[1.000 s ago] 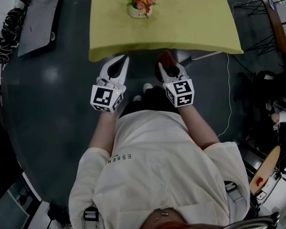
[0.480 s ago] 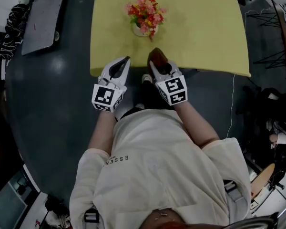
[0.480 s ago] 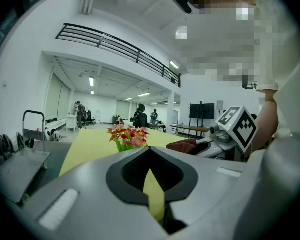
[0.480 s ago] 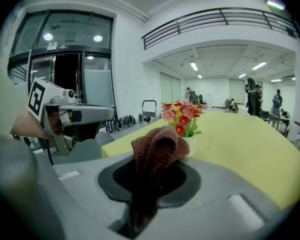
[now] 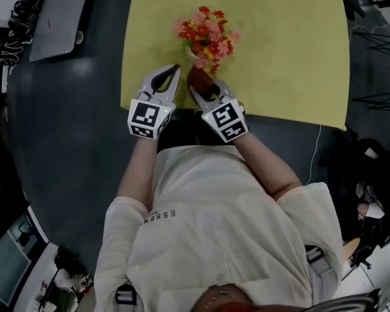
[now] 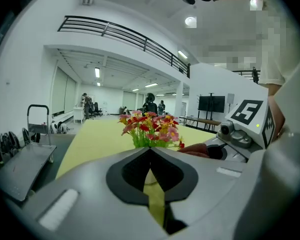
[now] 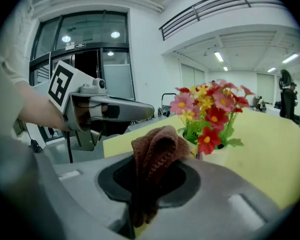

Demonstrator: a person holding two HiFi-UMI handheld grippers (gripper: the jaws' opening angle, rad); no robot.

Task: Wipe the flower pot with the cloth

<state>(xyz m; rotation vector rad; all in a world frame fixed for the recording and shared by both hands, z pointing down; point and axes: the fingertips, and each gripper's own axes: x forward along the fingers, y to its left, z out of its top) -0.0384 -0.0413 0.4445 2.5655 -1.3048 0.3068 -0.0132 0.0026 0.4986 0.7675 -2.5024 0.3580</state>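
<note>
Step in hand: the approach. I'd say the wiping itself has not begun; the cloth is being brought up to the pot.
Flower pot (image 5: 193, 56): a small pale pot standing upright on the yellow table (image 5: 279, 51), near the table's front edge, with red and pink flowers (image 5: 207, 32) spreading over its top.
Right gripper (image 5: 196, 90): clenched on the brown cloth (image 5: 199, 78), which bunches up out of the jaws in a knitted fold. In the head view it sits at 6 o'clock of the pot.
Cloth to pot: just beside each other. From the right gripper view the pot lies at about 2 o'clock of the cloth. Whether the fold touches the pot wall I cannot tell.
Left gripper (image 5: 176, 69): jaws closed together with nothing in them; only tabletop shows through the slit. It hangs over the table edge at about 8 o'clock of the pot, near it but apart.
Next move, as I judge it: press the fold of cloth against the pot's side below the flowers and sweep it round the wall.
What that calls for: a light touch, since the pot looks small and could slide or tip. The empty left gripper could steady it from the far side, though it would have to open first.
Watch for: the petals overhang the rim, so a high pass with the cloth would snag them.
</note>
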